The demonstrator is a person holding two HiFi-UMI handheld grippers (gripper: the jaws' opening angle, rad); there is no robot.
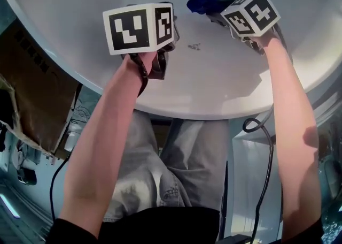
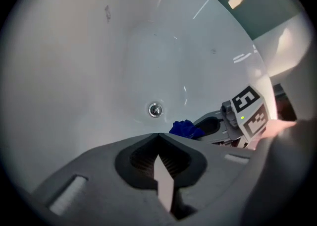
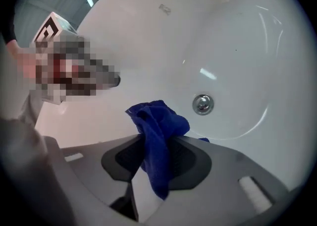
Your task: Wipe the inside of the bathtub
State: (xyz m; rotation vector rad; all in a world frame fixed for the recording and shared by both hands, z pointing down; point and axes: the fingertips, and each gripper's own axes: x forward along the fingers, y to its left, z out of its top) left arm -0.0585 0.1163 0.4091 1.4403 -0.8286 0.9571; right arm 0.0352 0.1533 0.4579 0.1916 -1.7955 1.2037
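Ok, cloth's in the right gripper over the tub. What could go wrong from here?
1. The cloth is only pinched as a bunch in the right gripper; dragged on the tub, it could slip out.
2. The shut, empty left gripper is close by; a wide sweep could hit it.

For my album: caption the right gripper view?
Right gripper, jaws shut on a blue cloth, inside the white bathtub near its drain.

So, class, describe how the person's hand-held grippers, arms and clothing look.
The left hand-held gripper and right hand-held gripper are grey with dark ribbed pads. Each carries a white cube with black square markers. Black sleeves, bare forearms; a black cable hangs by the right arm.
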